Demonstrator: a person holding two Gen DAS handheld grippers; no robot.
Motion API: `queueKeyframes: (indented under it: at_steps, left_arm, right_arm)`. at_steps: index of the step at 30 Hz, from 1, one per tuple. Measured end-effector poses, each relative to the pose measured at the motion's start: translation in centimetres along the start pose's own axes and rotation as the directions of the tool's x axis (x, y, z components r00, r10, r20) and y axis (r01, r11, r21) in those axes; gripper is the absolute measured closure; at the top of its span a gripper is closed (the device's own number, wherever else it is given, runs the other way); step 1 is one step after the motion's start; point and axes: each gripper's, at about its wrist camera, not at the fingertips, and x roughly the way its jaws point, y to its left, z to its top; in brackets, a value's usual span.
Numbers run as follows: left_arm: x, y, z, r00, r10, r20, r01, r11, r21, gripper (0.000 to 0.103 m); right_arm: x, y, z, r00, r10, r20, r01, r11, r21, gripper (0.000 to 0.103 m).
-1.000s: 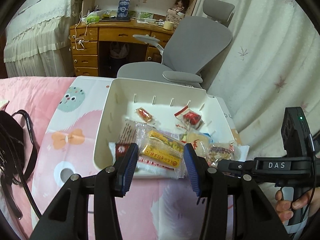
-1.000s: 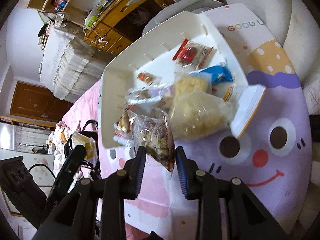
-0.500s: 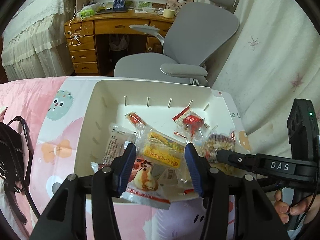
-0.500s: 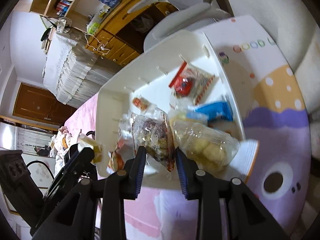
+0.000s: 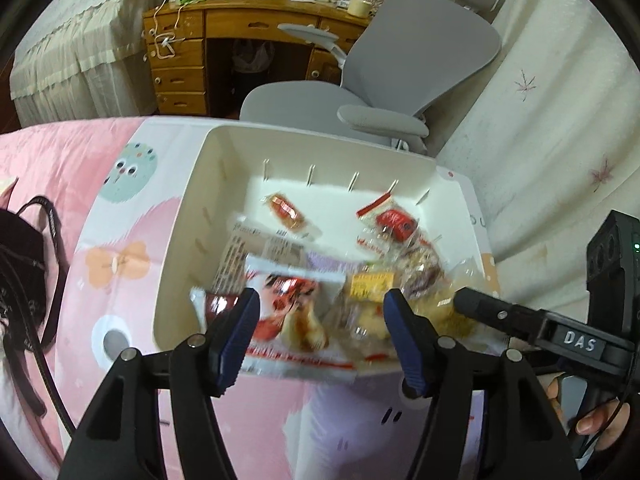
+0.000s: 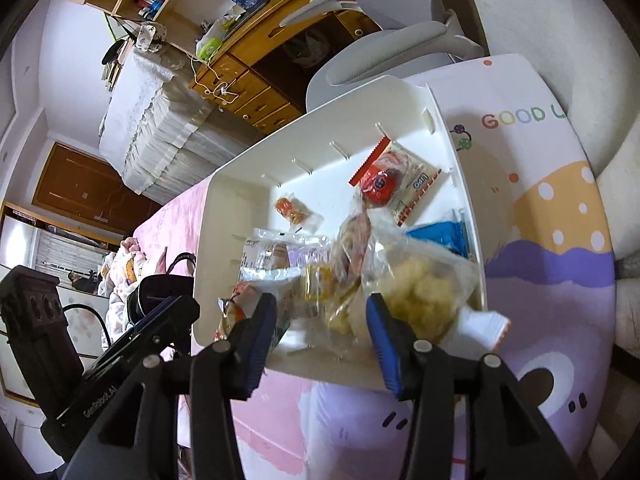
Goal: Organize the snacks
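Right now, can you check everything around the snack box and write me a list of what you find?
Surface: bedspread in pink and white with cartoon prints; the box sits on it.
Job's things: white box holding wrapped snacks, among them a red-label packet, a small orange sweet, a blue packet and a clear bag of yellow pieces.
Clutter: black bag with a strap, beside the box.
Grippers: left gripper and right gripper both over the box's near edge, jaws opening, pads pressing on nothing.
Cables: white cord hanging on the desk.
Surroundings: grey chair, curtain.
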Motion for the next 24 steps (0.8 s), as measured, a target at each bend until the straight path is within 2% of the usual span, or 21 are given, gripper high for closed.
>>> queueKeyframes:
  at_steps: [6,10,14,19,21,23,24]
  left_arm:
    - [-1.9,1.3,-2.6,0.999,0.034,-0.036,-0.032,0.999,0.031,0.039]
    - [-3.9,2.4,-4.7,0.998,0.039,-0.05,-0.037,0.999,0.034,0.038]
    - [-6.6,3.3,-6.8,0.998,0.032,-0.057,-0.029,0.998,0.052,0.034]
    - [-10.1,4.3,-9.1,0.996,0.053,-0.075,-0.046,0.995,0.085,0.034]
    - [-11.6,5.0,-9.5,0.995,0.072,-0.073,-0.069,0.996,0.053,0.034]
    - [-13.4,5.7,-9.7,0.996,0.032,-0.085,-0.03,0.999,0.034,0.034]
    - [-14.0,5.8,-9.6,0.996,0.034,-0.082,-0.031,0.999,0.036,0.034]
  right_arm:
    - [-1.6,0.7,-3.4,0.999,-0.05,-0.007,0.05,0.999,-0.001,0.039]
    - [-2.5,1.9,-6.3,0.992,-0.122,-0.011,0.122,0.992,-0.028,0.03]
    - [-3.6,3.5,-9.9,0.981,-0.191,-0.009,0.191,0.98,-0.055,0.02]
    - [-5.5,5.4,-14.1,0.97,-0.242,0.008,0.242,0.967,-0.085,0.014]
    - [-6.5,6.4,-15.5,0.961,-0.274,0.028,0.275,0.954,-0.117,0.011]
    - [-7.8,7.4,-16.8,0.949,-0.31,0.051,0.315,0.939,-0.142,0.008]
    - [-8.6,8.0,-17.4,0.947,-0.314,0.062,0.32,0.935,-0.155,0.007]
